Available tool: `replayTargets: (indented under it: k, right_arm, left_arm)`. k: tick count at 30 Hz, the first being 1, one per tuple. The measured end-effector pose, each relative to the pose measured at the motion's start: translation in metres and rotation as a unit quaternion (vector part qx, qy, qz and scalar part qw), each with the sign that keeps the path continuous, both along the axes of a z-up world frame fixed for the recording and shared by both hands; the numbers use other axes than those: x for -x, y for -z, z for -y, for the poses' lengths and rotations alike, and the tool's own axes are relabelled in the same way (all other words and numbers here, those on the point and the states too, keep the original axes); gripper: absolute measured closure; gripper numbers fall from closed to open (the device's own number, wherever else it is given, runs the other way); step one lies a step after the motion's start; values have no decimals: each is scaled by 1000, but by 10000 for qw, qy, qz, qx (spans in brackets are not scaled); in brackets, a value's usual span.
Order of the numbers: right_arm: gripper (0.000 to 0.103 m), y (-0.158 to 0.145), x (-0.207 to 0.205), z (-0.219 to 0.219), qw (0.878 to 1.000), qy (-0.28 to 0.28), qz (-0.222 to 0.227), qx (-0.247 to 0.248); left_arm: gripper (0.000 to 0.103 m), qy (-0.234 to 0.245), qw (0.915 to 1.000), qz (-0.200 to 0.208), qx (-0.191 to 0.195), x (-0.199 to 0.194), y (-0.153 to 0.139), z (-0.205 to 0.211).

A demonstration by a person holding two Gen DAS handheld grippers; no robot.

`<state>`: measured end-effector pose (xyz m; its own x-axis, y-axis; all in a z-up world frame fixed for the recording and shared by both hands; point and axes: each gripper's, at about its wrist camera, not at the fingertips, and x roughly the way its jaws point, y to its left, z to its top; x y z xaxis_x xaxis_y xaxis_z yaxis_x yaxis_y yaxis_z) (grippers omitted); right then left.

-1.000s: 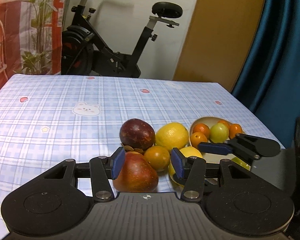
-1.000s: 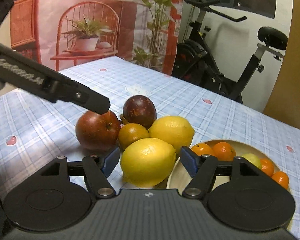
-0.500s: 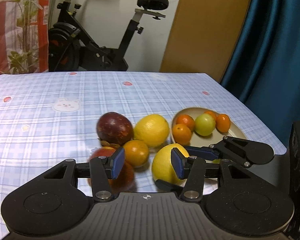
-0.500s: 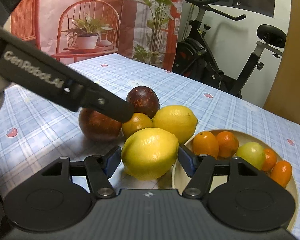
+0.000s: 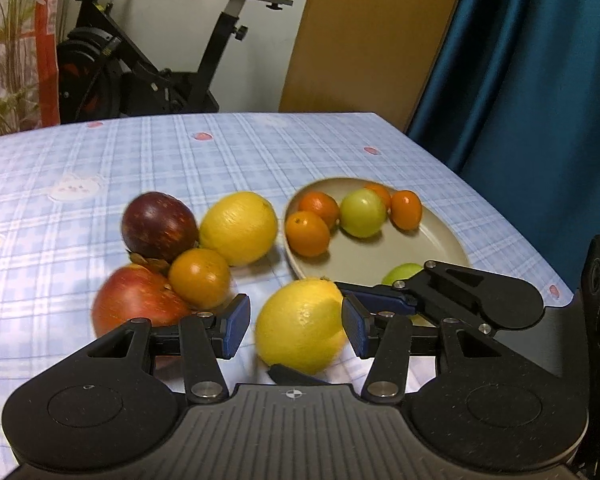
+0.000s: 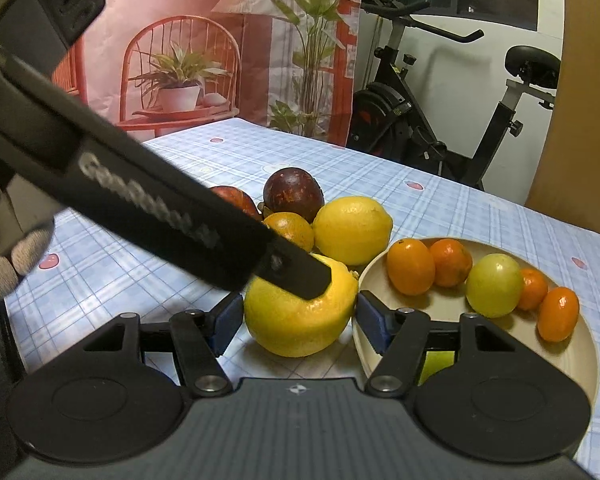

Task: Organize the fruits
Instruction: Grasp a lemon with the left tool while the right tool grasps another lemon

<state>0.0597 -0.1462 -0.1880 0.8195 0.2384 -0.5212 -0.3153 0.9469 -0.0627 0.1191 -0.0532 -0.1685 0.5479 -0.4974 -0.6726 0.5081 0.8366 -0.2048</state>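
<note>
On the table, to the left of the left claw, lies a red apple, its near side hidden behind that claw's left finger. Just beyond the apple sit a dark purple-red fruit and a small orange, touching each other, with a lemon right beside them. Between the left claw's blue pads sits a second, nearer lemon; the right pad looks to be against its skin while the left pad stands a little clear, so the left claw is partly open around the fruit and not clamped on it. The right claw straddles the same lemon from the other side: its jaws have just been closing, and both pads now sit at the fruit's flanks, though whether they actually press on it cannot be told. One black finger of the left claw crosses the right wrist view and rests over the top of this lemon. To the right of both claws is a beige plate, its rim just beside the nearer lemon, holding small oranges, a green-yellow round fruit and, near the right claw's finger, another green fruit, partly hidden. A gloved hand shows at the far left of the right wrist view.
</note>
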Motion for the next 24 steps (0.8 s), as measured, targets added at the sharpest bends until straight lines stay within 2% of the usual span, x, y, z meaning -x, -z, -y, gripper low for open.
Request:
replayTargets:
  k: [10,24]
  right_arm:
    - [39,3,6,2,9999,-15,114,-90]
    - [37,5,7,-1,9999,-16,114,6]
  left_arm:
    - [48,-12,10000,3,42,3,8,1]
    - [48,-266,9990,-76,364,5,11,-6]
